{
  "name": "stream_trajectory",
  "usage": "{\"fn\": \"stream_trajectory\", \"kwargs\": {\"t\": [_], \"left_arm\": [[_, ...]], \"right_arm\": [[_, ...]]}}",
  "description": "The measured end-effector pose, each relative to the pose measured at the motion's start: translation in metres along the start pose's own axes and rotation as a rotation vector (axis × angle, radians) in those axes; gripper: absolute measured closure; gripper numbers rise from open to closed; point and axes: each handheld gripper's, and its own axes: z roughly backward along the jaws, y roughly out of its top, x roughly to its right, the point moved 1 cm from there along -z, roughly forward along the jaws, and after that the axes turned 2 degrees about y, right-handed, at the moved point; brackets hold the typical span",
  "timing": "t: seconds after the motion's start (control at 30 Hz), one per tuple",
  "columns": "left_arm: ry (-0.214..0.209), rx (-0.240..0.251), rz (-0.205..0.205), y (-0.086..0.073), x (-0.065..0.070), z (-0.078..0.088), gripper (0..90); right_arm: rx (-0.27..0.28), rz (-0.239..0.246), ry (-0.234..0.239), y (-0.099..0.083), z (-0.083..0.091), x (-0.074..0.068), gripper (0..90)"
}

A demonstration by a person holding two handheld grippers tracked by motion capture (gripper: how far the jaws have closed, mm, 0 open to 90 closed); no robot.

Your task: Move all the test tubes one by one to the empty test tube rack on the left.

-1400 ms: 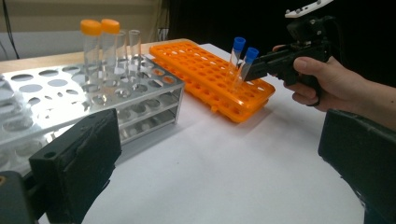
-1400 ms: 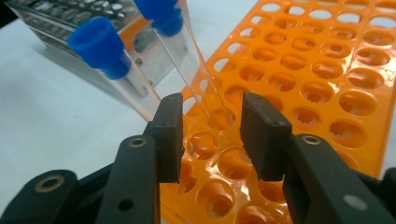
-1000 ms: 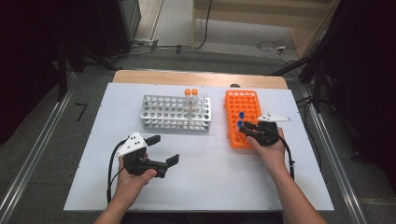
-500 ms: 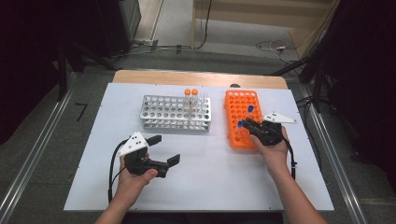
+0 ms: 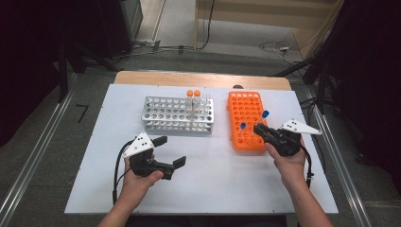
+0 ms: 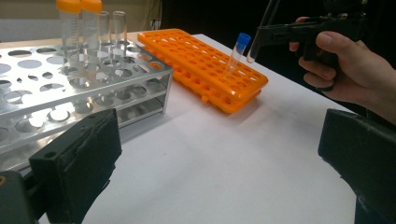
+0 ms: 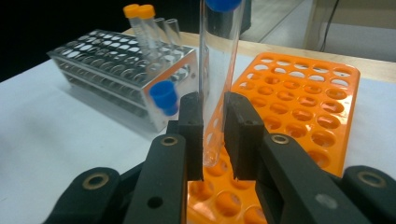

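Between the right tool's (image 7: 214,135) pads, blue-capped tube (image 7: 218,70)

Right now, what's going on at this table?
A person works two handheld grippers over a white table. The right gripper is shut on a clear blue-capped tube, held above the orange rack; a second blue-capped tube stands in that rack. The left gripper rests open and empty near the front of the table. The metal rack holds two orange-capped tubes and some uncapped ones.
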Motion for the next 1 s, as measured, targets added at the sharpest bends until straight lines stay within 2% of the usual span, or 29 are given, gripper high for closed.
{"fn": "stream_trajectory", "kwargs": {"t": [0.2, 0.43, 0.53, 0.73, 0.9, 1.0], "left_arm": [[-0.023, -0.001, -0.01, 0.006, 0.007, -0.009, 0.0], [-0.059, -0.009, -0.038, 0.011, 0.023, -0.026, 1.9], [-0.076, -0.014, -0.055, 0.014, 0.03, -0.032, 3.1], [-0.129, -0.012, -0.056, 0.019, 0.04, -0.042, 10.7], [-0.125, -0.004, -0.065, 0.022, 0.048, -0.047, 15.8], [-0.13, -0.013, -0.088, 0.022, 0.053, -0.05, 20.5]], "right_arm": [[-0.01, 0.022, 0.049, -0.006, 0.012, -0.019, 75.2], [-0.034, 0.063, 0.13, -0.01, 0.013, -0.049, 75.2], [-0.041, 0.076, 0.165, -0.012, 0.012, -0.06, 75.2], [-0.064, 0.108, 0.224, -0.016, 0.004, -0.083, 75.2], [-0.084, 0.132, 0.258, -0.019, -0.003, -0.096, 75.2], [-0.095, 0.142, 0.274, -0.021, -0.007, -0.103, 75.2]]}}
